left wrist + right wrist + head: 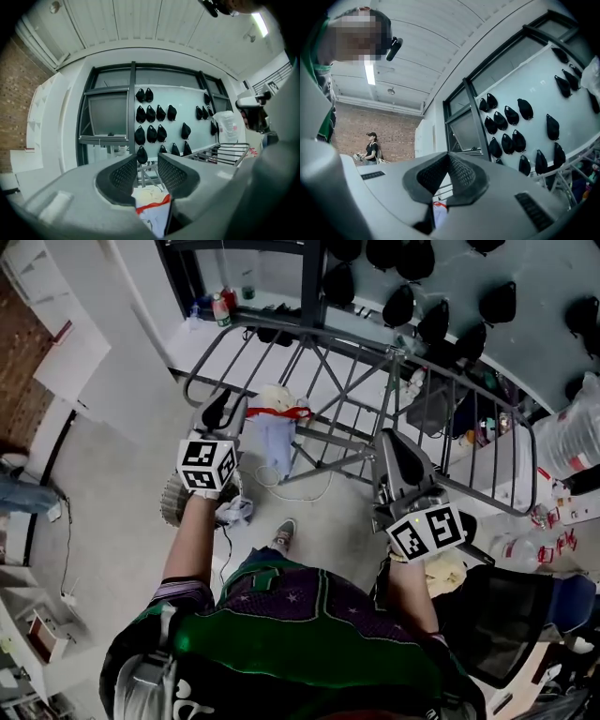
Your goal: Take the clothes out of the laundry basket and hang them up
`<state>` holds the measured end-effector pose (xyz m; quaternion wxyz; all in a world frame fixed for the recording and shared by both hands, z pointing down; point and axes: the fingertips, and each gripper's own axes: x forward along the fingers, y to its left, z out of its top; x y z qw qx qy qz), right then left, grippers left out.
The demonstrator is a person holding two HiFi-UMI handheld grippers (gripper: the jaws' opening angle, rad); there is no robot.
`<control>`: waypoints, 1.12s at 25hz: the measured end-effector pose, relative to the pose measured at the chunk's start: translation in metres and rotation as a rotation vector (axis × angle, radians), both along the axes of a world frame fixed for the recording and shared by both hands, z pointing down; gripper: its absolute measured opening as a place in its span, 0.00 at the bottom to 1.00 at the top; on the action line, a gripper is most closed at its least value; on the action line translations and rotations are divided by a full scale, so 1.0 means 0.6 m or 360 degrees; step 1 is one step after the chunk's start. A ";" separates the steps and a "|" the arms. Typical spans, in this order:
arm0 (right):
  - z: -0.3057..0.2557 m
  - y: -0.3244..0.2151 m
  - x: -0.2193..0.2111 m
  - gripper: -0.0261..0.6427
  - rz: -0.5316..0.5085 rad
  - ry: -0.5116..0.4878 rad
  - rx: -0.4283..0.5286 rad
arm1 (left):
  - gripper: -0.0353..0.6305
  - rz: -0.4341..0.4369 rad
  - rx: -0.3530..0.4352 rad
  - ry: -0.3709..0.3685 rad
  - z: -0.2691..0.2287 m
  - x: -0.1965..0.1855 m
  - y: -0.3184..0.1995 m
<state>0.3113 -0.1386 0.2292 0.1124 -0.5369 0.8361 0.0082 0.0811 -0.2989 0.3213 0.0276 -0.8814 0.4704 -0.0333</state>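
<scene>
A pale garment [277, 442] hangs on a red hanger [281, 413] from the metal drying rack [375, 381]. My left gripper [217, 412] is just left of the hanger, jaws partly apart and nothing between the pads. In the left gripper view the garment [154, 213] and red hanger [157, 204] show below the gap between the jaws. My right gripper [398, 460] is shut and empty, pointing at the rack's middle. The round ribbed laundry basket [172, 502] sits on the floor under my left hand, mostly hidden, with a crumpled cloth [234, 511] beside it.
Black caps [412, 306] hang on the wall behind the rack. Bottles [220, 307] stand on a sill at the back. A black chair [497, 615] with a yellowish cloth [446, 573] is at my right. A person [371, 147] stands far off by a brick wall.
</scene>
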 end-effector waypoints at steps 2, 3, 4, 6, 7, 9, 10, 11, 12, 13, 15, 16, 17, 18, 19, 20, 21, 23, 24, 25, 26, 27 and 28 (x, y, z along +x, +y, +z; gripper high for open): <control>0.005 0.018 -0.010 0.04 -0.0049 -0.0001 0.0003 | 0.27 -0.0044 0.0002 -0.0003 -0.001 -0.016 0.035; 0.009 0.027 -0.015 0.04 -0.0075 -0.0005 0.0002 | 0.27 -0.0068 0.0000 -0.0006 0.001 -0.026 0.051; 0.013 0.035 -0.022 0.04 -0.0103 -0.0012 0.0000 | 0.27 -0.0094 -0.0001 -0.0008 0.002 -0.036 0.068; 0.019 0.047 -0.038 0.04 -0.0157 -0.0029 0.0000 | 0.27 -0.0142 -0.0001 -0.0015 0.003 -0.059 0.099; 0.020 0.052 -0.046 0.04 -0.0182 -0.0038 0.0001 | 0.27 -0.0163 0.0002 -0.0018 0.003 -0.069 0.112; 0.023 0.062 -0.063 0.04 -0.0227 -0.0054 0.0004 | 0.27 -0.0200 0.0005 -0.0022 0.002 -0.090 0.137; 0.024 0.067 -0.072 0.04 -0.0249 -0.0060 0.0006 | 0.27 -0.0219 0.0006 -0.0024 0.003 -0.099 0.149; 0.025 0.072 -0.081 0.04 -0.0272 -0.0066 0.0007 | 0.27 -0.0237 0.0005 -0.0027 0.004 -0.109 0.160; 0.026 0.077 -0.090 0.04 -0.0295 -0.0071 0.0009 | 0.27 -0.0256 0.0005 -0.0029 0.004 -0.118 0.172; 0.025 0.081 -0.100 0.04 -0.0318 -0.0074 0.0011 | 0.27 -0.0275 0.0006 -0.0030 0.004 -0.128 0.182; 0.023 0.086 -0.120 0.04 -0.0362 -0.0079 0.0017 | 0.27 -0.0311 0.0007 -0.0036 0.004 -0.149 0.200; 0.022 0.088 -0.128 0.04 -0.0379 -0.0080 0.0020 | 0.27 -0.0325 0.0006 -0.0042 0.005 -0.159 0.206; 0.021 0.088 -0.136 0.04 -0.0392 -0.0079 0.0021 | 0.27 -0.0336 0.0002 -0.0051 0.007 -0.168 0.212; 0.021 0.088 -0.142 0.04 -0.0402 -0.0077 0.0021 | 0.27 -0.0346 -0.0002 -0.0061 0.010 -0.176 0.216; 0.021 0.087 -0.148 0.04 -0.0410 -0.0074 0.0019 | 0.27 -0.0356 -0.0007 -0.0071 0.013 -0.183 0.221; 0.022 0.086 -0.154 0.04 -0.0419 -0.0070 0.0015 | 0.27 -0.0365 -0.0011 -0.0078 0.015 -0.190 0.224; 0.023 0.084 -0.160 0.04 -0.0427 -0.0066 0.0007 | 0.27 -0.0374 -0.0013 -0.0083 0.017 -0.196 0.228; 0.028 0.079 -0.174 0.04 -0.0441 -0.0057 -0.0014 | 0.27 -0.0382 -0.0013 -0.0082 0.015 -0.210 0.233; 0.029 0.076 -0.182 0.04 -0.0444 -0.0050 -0.0025 | 0.27 -0.0382 -0.0012 -0.0076 0.014 -0.217 0.235; 0.030 0.073 -0.192 0.04 -0.0446 -0.0045 -0.0034 | 0.27 -0.0383 -0.0012 -0.0068 0.012 -0.226 0.237; 0.031 0.072 -0.203 0.04 -0.0449 -0.0042 -0.0041 | 0.27 -0.0385 -0.0012 -0.0059 0.011 -0.236 0.239; 0.032 0.072 -0.215 0.04 -0.0452 -0.0040 -0.0046 | 0.27 -0.0385 -0.0011 -0.0051 0.011 -0.247 0.242; 0.032 0.072 -0.227 0.04 -0.0453 -0.0036 -0.0049 | 0.27 -0.0384 -0.0010 -0.0045 0.012 -0.257 0.245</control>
